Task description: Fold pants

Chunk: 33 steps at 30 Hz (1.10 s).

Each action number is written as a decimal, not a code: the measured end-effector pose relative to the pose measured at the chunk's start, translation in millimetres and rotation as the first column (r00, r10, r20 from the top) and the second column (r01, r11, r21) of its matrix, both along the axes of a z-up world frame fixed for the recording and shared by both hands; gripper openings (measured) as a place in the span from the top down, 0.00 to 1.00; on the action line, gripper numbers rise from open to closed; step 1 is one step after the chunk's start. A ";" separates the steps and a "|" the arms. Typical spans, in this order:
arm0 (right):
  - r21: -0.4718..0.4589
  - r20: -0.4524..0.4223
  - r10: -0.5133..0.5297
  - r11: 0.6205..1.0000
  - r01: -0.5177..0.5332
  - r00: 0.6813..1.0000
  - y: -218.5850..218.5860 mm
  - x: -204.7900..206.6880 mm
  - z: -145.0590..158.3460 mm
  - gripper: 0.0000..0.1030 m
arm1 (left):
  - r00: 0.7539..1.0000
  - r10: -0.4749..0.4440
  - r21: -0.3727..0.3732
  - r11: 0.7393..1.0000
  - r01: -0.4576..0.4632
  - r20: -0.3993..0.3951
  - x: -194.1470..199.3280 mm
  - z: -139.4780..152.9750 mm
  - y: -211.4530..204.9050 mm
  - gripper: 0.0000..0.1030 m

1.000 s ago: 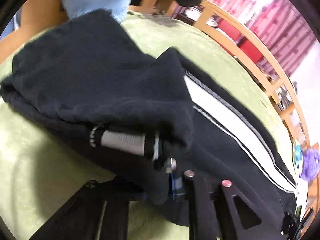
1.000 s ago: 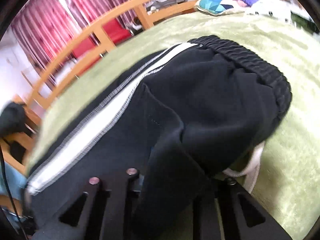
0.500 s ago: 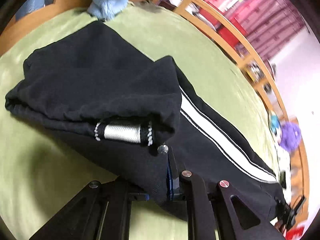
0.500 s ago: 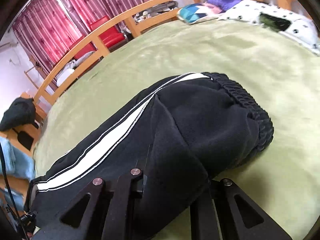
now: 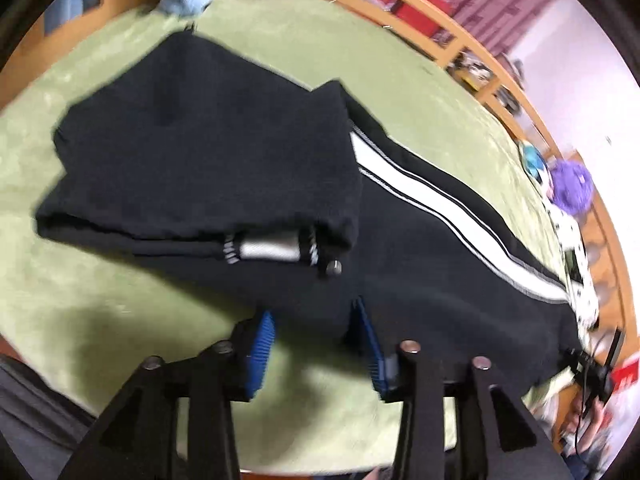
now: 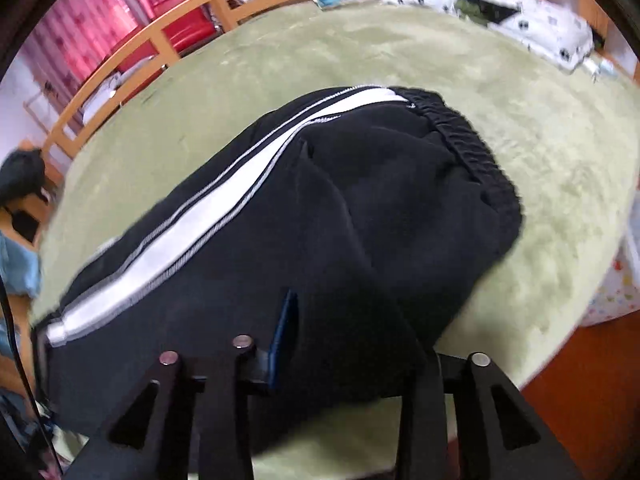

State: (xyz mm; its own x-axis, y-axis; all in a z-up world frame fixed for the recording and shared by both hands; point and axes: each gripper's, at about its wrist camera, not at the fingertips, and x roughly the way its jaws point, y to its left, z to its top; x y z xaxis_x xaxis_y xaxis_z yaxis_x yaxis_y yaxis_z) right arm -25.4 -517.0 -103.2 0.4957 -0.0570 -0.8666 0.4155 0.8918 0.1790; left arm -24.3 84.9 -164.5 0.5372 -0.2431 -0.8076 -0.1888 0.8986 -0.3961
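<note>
Pants (image 5: 248, 168) folded on green blanket (image 5: 120, 320); wooden rail (image 6: 132, 56), pink curtains (image 6: 80, 36) behind; both grippers' jaws just parted, off cloth.

The pants (image 5: 208, 160) are black with a white side stripe (image 5: 452, 208) edged in grey. They lie on a pale green blanket (image 5: 100, 304). At two o'clock sits a purple plush toy (image 5: 570, 184); the curtains (image 6: 76, 28) are pink-red striped.

Both wrist cameras look steeply down, close over the pants (image 5: 240, 152)
</note>
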 end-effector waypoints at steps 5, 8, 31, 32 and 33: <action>-0.074 0.074 -0.003 0.997 0.009 0.997 24.8 -36.4 26.8 0.47 | 0.997 -0.031 0.128 0.992 0.022 0.069 -7.5 21.0 1.2 0.53; -0.076 0.156 -0.008 0.997 0.020 0.988 38.8 -43.7 37.0 0.45 | 0.993 -0.029 0.149 0.989 0.012 0.113 4.4 31.7 2.8 0.53; -0.106 0.171 0.063 0.993 -0.045 0.983 91.7 -14.9 17.5 0.44 | 0.963 0.126 0.233 0.955 -0.182 0.238 174.9 91.3 128.5 0.85; -0.107 0.170 0.062 0.993 -0.044 0.983 92.8 -14.2 17.8 0.44 | 0.965 0.127 0.241 0.953 -0.183 0.230 176.9 90.2 134.7 0.80; -0.111 0.167 0.062 0.993 -0.044 0.984 92.4 -13.7 17.6 0.44 | 0.965 0.132 0.266 0.945 -0.191 0.225 175.1 89.4 141.4 0.63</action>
State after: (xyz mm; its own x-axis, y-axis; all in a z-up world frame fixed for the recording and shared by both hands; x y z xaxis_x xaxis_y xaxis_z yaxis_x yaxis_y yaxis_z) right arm -39.1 -424.6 -85.7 0.6402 -0.1138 -0.7597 0.3385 0.9296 0.1460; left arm 150.8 226.3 -75.1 0.7083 0.0833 -0.7009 -0.2840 0.9427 -0.1750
